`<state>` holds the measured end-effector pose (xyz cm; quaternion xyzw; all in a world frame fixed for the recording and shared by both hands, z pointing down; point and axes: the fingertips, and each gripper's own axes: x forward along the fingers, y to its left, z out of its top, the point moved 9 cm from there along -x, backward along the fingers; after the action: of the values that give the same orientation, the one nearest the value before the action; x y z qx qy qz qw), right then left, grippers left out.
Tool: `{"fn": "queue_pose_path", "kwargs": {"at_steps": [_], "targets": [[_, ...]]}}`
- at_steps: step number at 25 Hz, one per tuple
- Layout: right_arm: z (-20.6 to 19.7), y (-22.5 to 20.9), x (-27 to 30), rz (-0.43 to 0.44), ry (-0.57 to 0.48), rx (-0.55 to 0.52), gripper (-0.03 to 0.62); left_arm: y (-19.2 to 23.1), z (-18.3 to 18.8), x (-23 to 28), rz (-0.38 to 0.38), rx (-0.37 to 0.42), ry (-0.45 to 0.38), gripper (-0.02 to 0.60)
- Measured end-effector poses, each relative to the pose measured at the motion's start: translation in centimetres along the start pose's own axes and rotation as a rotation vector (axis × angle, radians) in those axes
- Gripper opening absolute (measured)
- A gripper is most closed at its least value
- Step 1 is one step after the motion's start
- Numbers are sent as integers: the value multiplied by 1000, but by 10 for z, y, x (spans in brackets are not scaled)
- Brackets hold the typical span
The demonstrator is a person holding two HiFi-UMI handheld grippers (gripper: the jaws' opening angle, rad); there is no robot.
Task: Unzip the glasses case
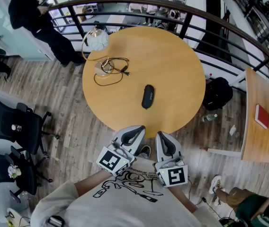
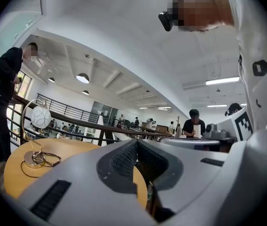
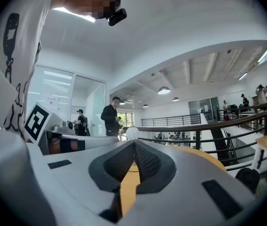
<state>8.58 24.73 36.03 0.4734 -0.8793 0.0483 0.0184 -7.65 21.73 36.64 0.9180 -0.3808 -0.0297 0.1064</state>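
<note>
While left gripper (image 1: 135,130) and right gripper (image 1: 163,136) hover just off tabletop (image 1: 182,56) near edge, jaws pressed together, empty, glasses case (image 1: 147,96) lies mid-tabletop straight ahead, long axis near-to-far, about equidistant from both.

glasses case (image 1: 147,96) — black, oblong, closed | lying flat near middle of round table (image 1: 172,56)

Bright, even light from ceiling lamps (image 2: 82,77), soft shadows, fisheye bending and dark corners in gripper views.
</note>
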Motion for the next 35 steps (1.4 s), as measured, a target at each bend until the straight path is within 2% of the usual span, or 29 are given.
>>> {"fn": "queue_pose_path", "kwargs": {"at_steps": [7, 15, 21, 27, 31, 35], "targets": [[-4, -24, -7, -15, -1, 13, 23, -9, -7, 17, 8, 1, 11, 9], [-23, -45, -29, 5, 20, 81, 23, -30, -26, 32, 43, -46, 42, 9], [-25, -55, -22, 2, 26, 113, 23, -24, -29, 41, 53, -41, 80, 9], [-26, -53, 17, 37, 52, 97, 23, 8, -24, 47, 45, -35, 73, 9], [-22, -50, 55, 35, 63, 89, 25, 50, -16, 47, 58, -44, 63, 9], [-10, -48, 98, 29, 63, 68, 23, 96, -4, 53, 41, -87, 53, 9]]}}
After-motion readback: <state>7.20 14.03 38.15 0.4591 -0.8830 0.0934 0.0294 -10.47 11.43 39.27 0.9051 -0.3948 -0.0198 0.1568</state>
